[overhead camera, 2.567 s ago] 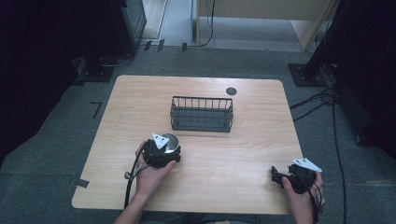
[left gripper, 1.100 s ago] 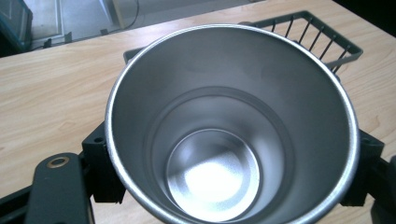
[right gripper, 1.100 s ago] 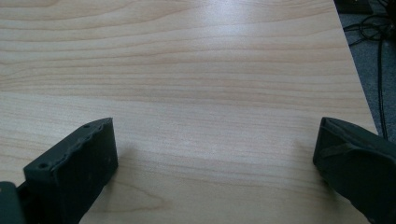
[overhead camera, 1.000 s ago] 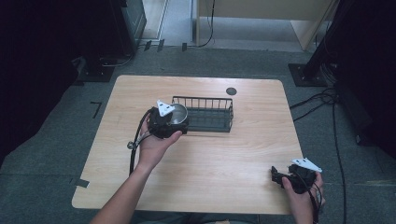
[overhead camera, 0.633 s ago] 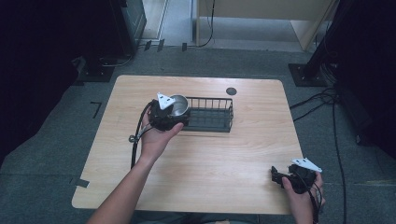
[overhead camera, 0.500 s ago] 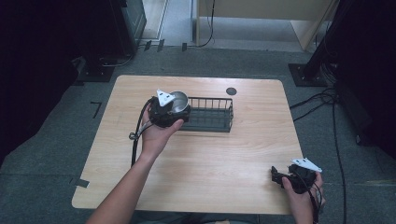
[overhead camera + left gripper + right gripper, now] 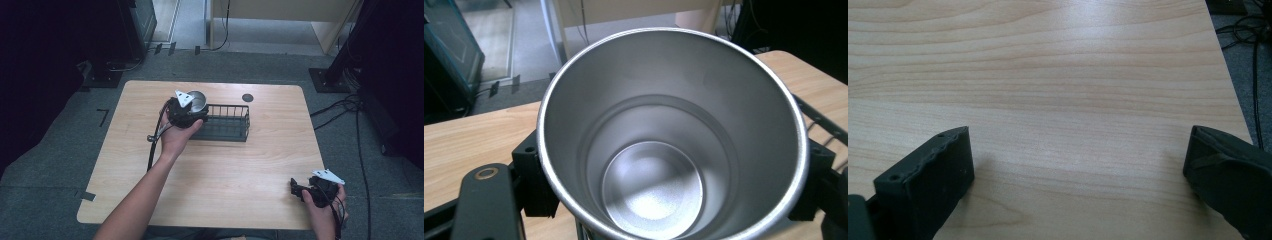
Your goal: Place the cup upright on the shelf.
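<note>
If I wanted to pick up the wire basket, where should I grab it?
Probably the top rim of the basket, on its right long wall, coming straight down. The thin wire rim would fit between the jaws, and that end is clear, since the left hand-held gripper holds a cup at the other end.

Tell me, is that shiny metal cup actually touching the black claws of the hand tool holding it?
Touching. In the left gripper view, the left gripper's black jaws press against both sides of the metal cup, with no gap.
</note>
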Tool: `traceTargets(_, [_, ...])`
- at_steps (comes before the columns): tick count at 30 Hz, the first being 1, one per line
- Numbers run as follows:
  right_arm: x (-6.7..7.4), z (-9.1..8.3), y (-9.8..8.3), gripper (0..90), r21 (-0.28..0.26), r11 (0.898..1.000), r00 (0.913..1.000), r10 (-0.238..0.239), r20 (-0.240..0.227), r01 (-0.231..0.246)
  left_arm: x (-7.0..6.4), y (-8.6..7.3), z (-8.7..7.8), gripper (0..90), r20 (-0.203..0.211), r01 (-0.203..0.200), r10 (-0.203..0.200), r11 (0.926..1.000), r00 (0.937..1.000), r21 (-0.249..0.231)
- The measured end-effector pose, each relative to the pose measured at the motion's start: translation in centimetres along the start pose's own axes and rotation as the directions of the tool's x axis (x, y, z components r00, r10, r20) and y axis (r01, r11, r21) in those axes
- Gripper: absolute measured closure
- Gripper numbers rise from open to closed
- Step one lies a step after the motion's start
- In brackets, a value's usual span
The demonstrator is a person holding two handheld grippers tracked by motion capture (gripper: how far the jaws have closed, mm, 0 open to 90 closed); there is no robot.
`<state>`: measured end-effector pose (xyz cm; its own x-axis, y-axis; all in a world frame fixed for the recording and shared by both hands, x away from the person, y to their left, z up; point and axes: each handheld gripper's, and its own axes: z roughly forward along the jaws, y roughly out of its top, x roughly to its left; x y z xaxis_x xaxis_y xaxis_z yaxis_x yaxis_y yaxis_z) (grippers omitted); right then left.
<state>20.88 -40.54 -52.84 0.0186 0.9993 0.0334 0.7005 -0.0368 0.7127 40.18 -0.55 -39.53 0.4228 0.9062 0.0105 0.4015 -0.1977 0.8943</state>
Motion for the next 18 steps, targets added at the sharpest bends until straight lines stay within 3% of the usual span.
traceTargets(8, [0.0, 0.0, 0.0, 0.0, 0.0, 1.0, 1.0, -0.001, 0.0, 0.001, -0.4, -1.1, 1.9, 19.2, -0.018, -0.032, 0.033, 0.9981, 0.9993, 0.053])
traceTargets(10, [0.0, 0.0, 0.0, 0.0, 0.0, 1.0, 1.0, -0.001, 0.0, 0.001, -0.5, -1.3, 2.4, 19.2, -0.036, -0.048, 0.05, 0.9964, 0.9981, 0.07])
traceTargets(18, [0.0, 0.0, 0.0, 0.0, 0.0, 1.0, 1.0, 0.0, -0.001, 0.0, -0.9, -2.2, 3.7, 19.1, -0.026, -0.054, 0.059, 0.9868, 0.9979, 0.152])
